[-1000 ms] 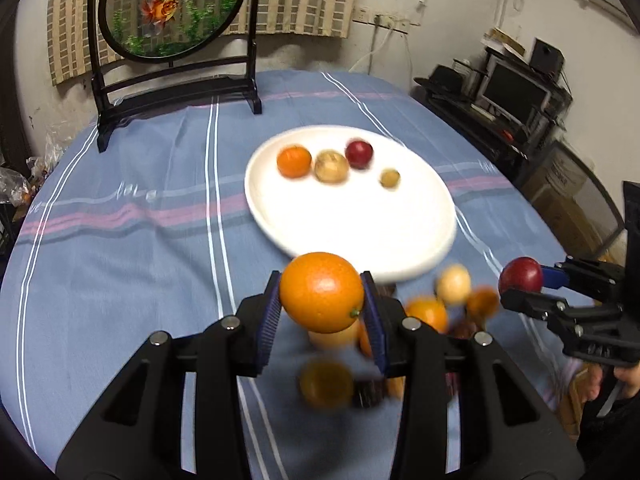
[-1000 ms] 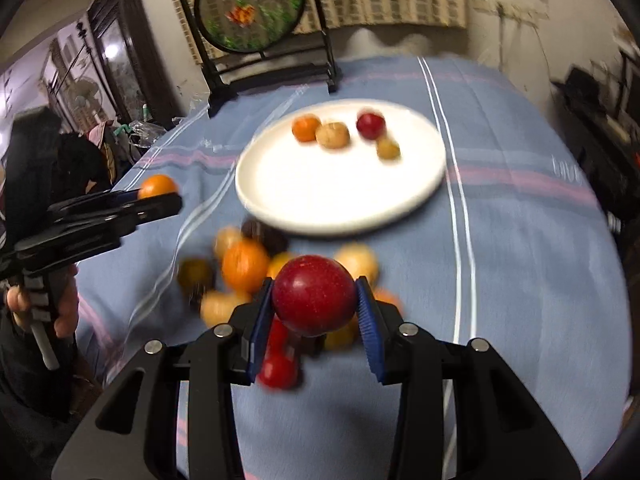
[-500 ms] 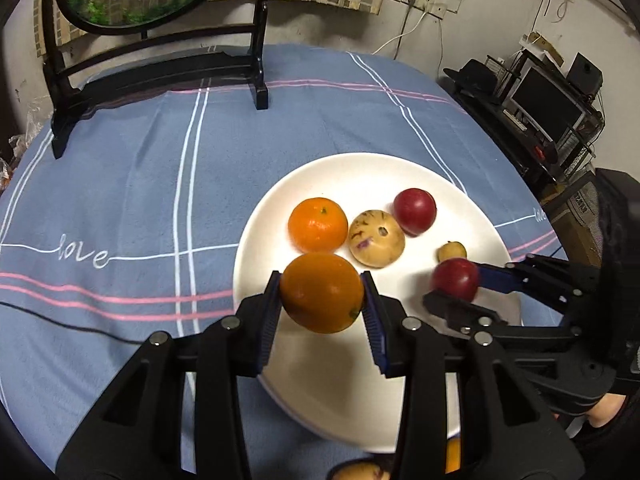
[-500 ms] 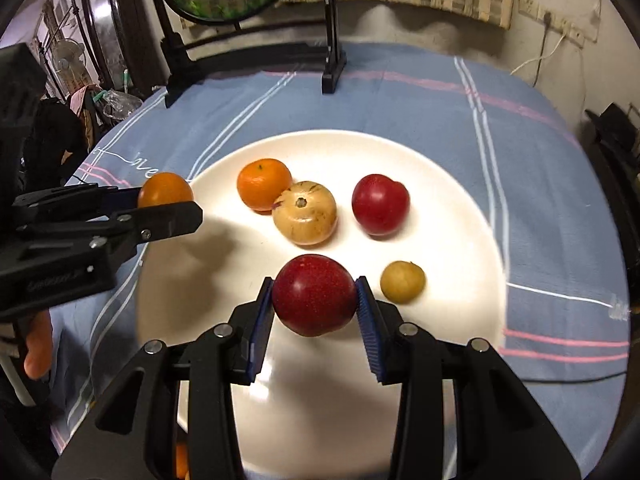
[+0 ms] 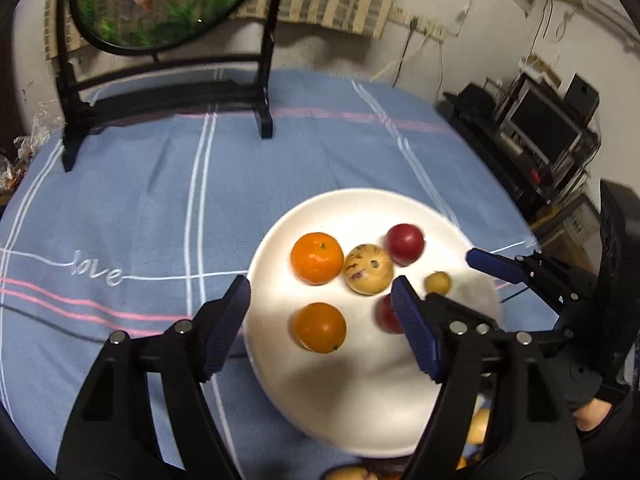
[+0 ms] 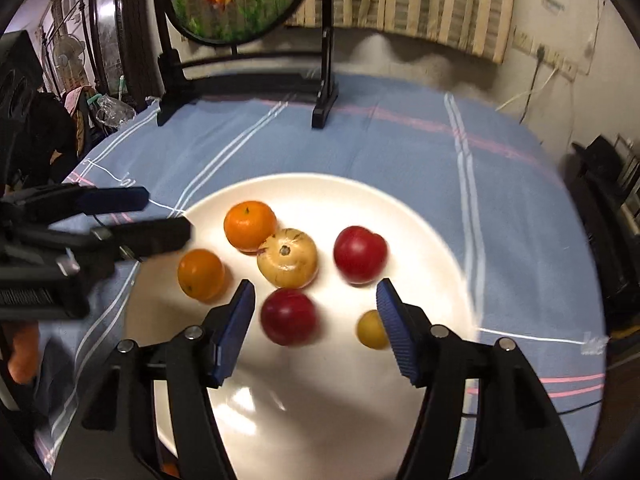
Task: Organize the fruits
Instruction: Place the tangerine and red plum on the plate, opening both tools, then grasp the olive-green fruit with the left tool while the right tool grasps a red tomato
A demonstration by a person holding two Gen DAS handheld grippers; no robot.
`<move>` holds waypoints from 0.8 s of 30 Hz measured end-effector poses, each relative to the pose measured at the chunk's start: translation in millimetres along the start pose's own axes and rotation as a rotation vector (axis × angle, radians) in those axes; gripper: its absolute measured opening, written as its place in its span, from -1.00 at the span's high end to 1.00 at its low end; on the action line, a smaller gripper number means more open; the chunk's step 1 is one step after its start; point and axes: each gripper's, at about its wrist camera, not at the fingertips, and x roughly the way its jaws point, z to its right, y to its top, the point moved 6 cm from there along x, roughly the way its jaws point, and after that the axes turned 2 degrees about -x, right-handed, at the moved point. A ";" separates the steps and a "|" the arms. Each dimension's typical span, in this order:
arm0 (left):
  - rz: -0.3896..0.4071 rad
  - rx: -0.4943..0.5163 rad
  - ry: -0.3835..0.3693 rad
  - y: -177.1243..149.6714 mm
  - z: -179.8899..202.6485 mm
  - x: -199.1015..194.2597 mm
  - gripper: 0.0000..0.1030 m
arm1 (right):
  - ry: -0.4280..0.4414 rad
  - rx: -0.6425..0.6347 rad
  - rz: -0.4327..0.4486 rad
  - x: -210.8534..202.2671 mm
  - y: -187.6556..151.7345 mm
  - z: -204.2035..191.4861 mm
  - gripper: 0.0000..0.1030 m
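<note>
A white plate (image 5: 360, 420) (image 6: 400, 200) on the blue cloth holds several fruits. My left gripper (image 5: 322, 326) is open above the plate, with an orange (image 5: 319, 327) (image 6: 201, 274) lying free between its fingers. My right gripper (image 6: 316, 328) is open, with a red fruit (image 6: 289, 317) (image 5: 386, 314) lying on the plate between its fingers. Behind them on the plate lie a tangerine (image 5: 316, 258) (image 6: 249, 225), a yellow streaked fruit (image 5: 368, 269) (image 6: 287, 257), a second red fruit (image 5: 405, 239) (image 6: 360, 254) and a small yellow fruit (image 5: 437, 283) (image 6: 371, 329).
A black stand with a round fish panel (image 5: 160, 0) (image 6: 240, 0) stands at the table's far side. More loose fruits (image 5: 478, 432) lie on the cloth at the plate's near edge. A shelf with electronics (image 5: 540, 128) stands to the right of the table.
Both grippers moved over the plate and opened. The orange left the left gripper and the red fruit left the right gripper; both now lie on the plate.
</note>
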 end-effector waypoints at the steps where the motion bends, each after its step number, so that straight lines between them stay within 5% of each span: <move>1: 0.011 0.001 -0.001 -2.7 0.8 -9.8 -0.47 | -0.003 0.003 0.006 -8.2 -2.8 1.5 -0.24; 8: 0.099 0.055 0.017 -66.4 13.5 -75.0 -0.63 | 0.031 0.098 0.031 -82.3 -63.7 -1.8 -0.30; 14: 0.036 0.073 0.013 -128.7 19.8 -81.2 -0.63 | 0.004 0.159 0.060 -115.5 -112.3 -17.1 -0.30; 24: 0.024 0.039 0.029 -154.4 -7.4 -97.9 -0.63 | 0.023 0.182 0.003 -126.3 -157.0 -43.6 -0.30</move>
